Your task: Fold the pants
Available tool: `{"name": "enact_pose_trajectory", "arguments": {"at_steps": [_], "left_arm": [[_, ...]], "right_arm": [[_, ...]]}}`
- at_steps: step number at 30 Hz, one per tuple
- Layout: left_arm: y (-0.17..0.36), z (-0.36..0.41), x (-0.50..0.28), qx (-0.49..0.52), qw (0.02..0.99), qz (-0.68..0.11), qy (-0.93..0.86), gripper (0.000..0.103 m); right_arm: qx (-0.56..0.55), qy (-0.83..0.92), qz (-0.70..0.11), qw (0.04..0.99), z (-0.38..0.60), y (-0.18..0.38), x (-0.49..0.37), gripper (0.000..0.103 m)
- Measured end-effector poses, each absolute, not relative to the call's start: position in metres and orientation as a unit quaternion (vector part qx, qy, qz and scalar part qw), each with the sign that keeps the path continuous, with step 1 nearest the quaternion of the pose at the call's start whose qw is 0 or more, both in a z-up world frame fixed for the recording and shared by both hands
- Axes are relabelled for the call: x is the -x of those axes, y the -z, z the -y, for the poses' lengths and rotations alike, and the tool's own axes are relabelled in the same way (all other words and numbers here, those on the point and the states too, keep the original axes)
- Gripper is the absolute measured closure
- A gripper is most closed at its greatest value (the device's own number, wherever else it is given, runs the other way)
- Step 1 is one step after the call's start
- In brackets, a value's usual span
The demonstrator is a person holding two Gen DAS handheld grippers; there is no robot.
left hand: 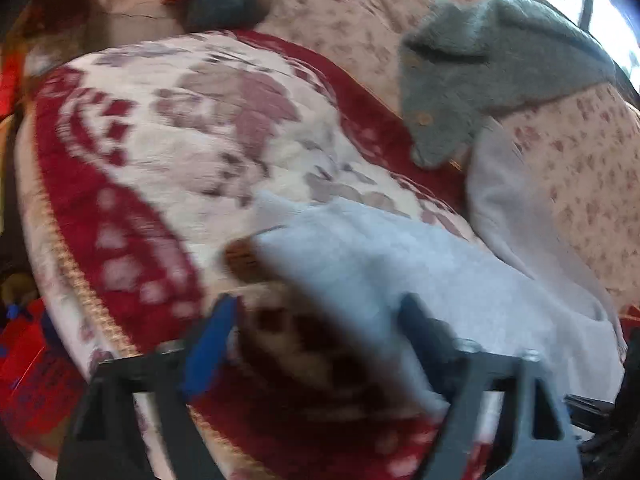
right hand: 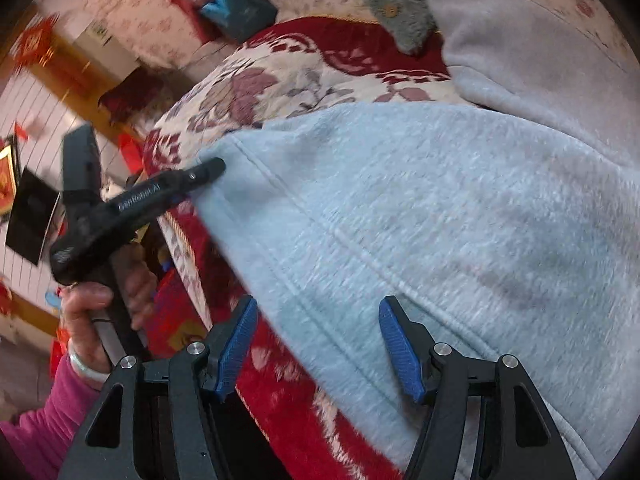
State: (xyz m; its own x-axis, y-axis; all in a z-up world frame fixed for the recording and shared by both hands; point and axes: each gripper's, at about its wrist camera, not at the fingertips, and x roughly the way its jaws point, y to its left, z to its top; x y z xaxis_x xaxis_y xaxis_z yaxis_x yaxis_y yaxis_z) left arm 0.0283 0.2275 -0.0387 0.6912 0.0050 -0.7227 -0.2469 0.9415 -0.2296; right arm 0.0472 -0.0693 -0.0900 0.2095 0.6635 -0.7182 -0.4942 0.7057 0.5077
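- A home bedroom or living room is indicated by a bed or sofa draped in a red-and-cream floral blanket [left hand: 168, 128].
- Floral-print bedding [left hand: 580, 168] is seen at 2 o'clock, with a grey knitted garment [left hand: 472, 80] laid on it.
- Red festive paper decorations [right hand: 34, 42] are hung on the wall at 10 o'clock in the right wrist view.

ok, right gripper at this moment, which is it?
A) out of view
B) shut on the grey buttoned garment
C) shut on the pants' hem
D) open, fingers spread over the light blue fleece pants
D: in the right wrist view the right gripper has its blue-padded fingers wide apart above the light blue fleece pants, nothing held between them.
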Motion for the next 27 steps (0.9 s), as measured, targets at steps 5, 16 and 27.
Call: {"name": "enact_pose_trajectory", "arguments": {"at_steps": [5,16,27], "left_arm": [[0.013,-0.228,-0.015,0.177,0.918,-0.349,-0.066,0.017],[0.025,-0.230,-0.034,0.245,0.890,-0.374,-0.087,0.014],[0.049,-0.268,-0.097,0.307,0.878,-0.361,-0.066,0.048]], "right_arm": [[-0.108,-0.370,-0.501,0.775,0.087,0.080,-0.038,0.034],[-0.114,-0.365,-0.478,0.790,0.100,0.055,-0.043,0.030],[-0.099,-0.365,-0.506,0.775,0.068,0.081,-0.060,0.030]]}}
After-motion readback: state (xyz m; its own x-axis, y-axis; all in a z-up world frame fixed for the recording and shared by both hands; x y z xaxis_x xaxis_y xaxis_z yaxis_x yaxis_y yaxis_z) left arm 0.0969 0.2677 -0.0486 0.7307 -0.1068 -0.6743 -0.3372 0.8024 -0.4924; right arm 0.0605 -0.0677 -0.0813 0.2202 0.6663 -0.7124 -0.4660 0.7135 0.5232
